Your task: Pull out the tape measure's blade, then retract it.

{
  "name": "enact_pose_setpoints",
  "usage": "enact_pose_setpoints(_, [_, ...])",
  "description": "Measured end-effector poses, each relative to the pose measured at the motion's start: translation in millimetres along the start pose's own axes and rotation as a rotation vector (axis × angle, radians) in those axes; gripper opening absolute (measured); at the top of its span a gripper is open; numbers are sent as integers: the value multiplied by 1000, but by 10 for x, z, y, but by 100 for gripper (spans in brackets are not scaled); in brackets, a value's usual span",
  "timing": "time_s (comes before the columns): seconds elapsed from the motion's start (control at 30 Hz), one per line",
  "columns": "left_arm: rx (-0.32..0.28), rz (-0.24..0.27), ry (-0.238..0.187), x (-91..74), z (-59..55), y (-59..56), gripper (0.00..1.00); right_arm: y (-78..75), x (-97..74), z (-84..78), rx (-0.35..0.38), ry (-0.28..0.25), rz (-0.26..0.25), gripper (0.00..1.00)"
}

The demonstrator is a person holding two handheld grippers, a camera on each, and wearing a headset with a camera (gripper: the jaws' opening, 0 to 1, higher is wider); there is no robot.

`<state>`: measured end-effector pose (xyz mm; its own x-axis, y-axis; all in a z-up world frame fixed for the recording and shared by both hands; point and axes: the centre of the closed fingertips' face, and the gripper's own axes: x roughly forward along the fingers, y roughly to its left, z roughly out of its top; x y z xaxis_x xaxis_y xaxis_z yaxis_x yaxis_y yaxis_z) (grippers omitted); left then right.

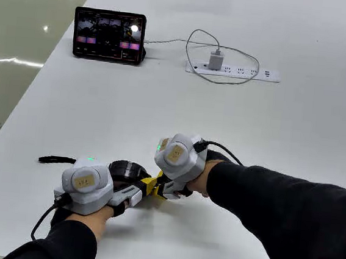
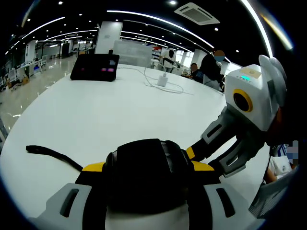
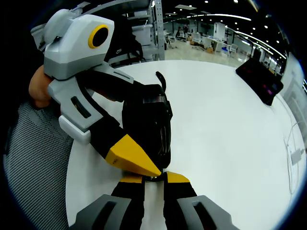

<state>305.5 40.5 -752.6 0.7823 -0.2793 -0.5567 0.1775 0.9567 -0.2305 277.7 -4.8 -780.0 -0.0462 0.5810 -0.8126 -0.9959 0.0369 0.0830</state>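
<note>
A long white counter (image 1: 253, 125) is carrying a dark tablet (image 1: 109, 34) propped upright at its far left edge, and a white power strip (image 1: 234, 70) with a plugged-in charger is lying well to the tablet's right. At the near edge, the left tongs (image 2: 146, 166) are clamping a black round tape measure (image 1: 126, 171) that is sitting on the counter, one yellow-tipped jaw on each side of its case. The right tongs (image 3: 154, 178) are meeting it from the opposite side, drawn narrow and pinching at the case's lower edge, while the measure's thin black strap (image 1: 56, 159) is trailing off to the left.
</note>
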Motion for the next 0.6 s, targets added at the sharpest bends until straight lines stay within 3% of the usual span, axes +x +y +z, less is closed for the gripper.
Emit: enact_pose_setpoints(0.6, [2,3,-4,4,0,-5,64,6,5,18,-19,-13,-11,12])
